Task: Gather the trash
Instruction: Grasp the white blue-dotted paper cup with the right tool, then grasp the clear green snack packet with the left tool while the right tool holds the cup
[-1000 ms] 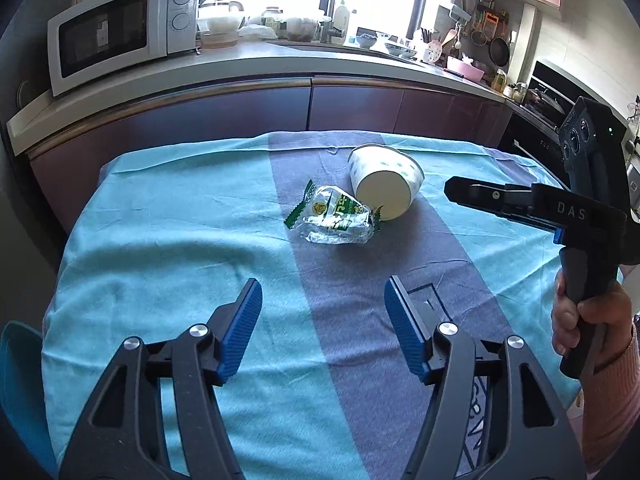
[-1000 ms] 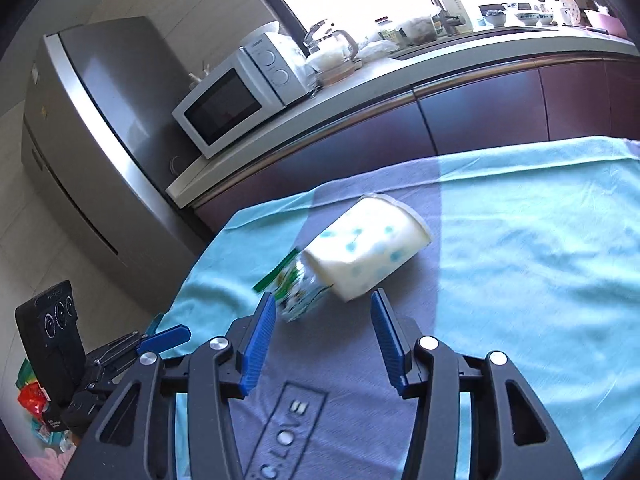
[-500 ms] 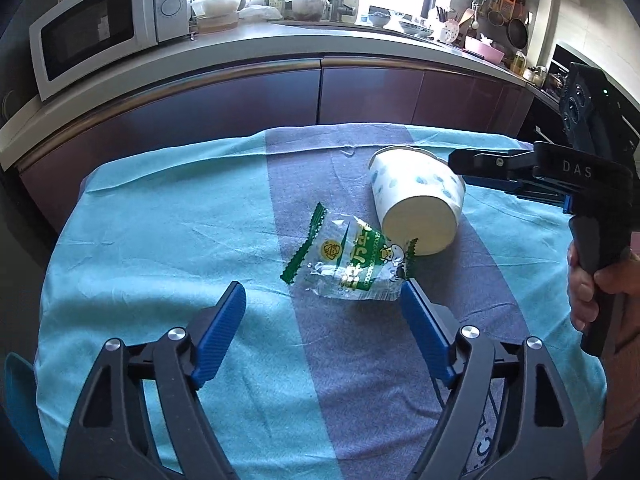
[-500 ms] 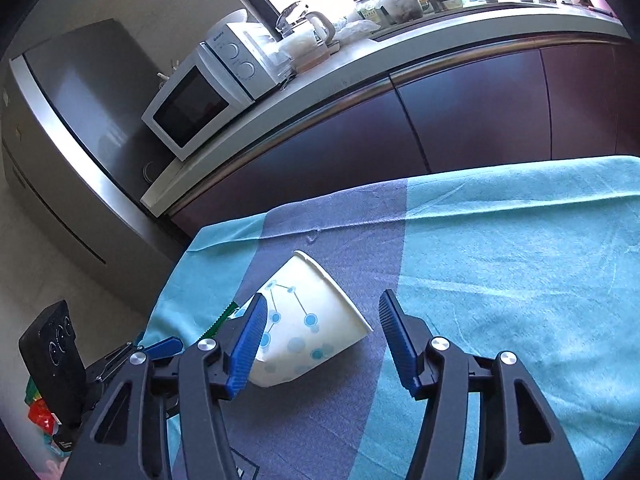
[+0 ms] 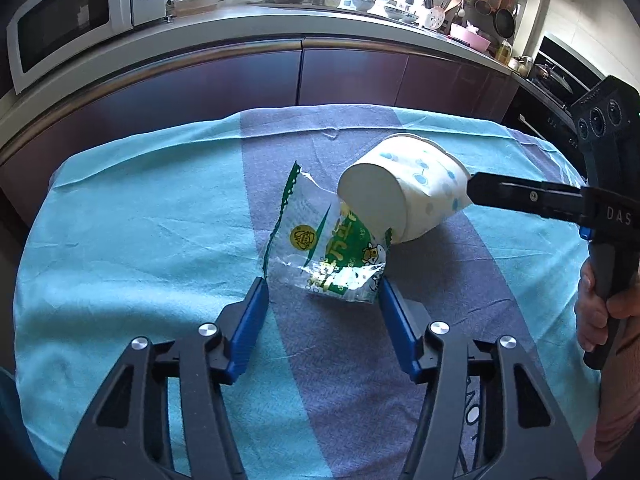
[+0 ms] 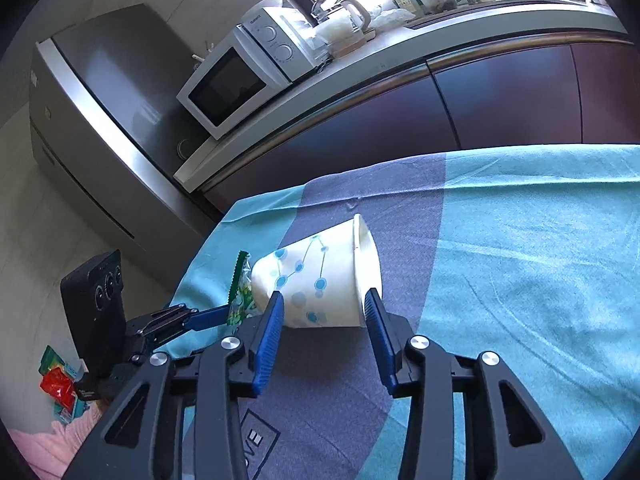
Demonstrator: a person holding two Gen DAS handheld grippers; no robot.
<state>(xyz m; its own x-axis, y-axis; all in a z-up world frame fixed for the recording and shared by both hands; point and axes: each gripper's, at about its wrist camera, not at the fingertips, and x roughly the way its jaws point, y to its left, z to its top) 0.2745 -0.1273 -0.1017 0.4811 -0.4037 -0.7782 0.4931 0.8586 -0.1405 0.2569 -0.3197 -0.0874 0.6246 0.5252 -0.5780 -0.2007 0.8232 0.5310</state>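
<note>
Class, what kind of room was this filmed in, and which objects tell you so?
A home kitchen, most likely: a microwave on the counter, a steel fridge, and pans hanging by the stove.

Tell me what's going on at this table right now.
A person is clearing trash off a cloth-covered table with a gripper in each hand. The left gripper is closing around a clear snack wrapper. The right gripper is closing on a tipped-over paper cup. Neither piece has been lifted clear yet.
</note>
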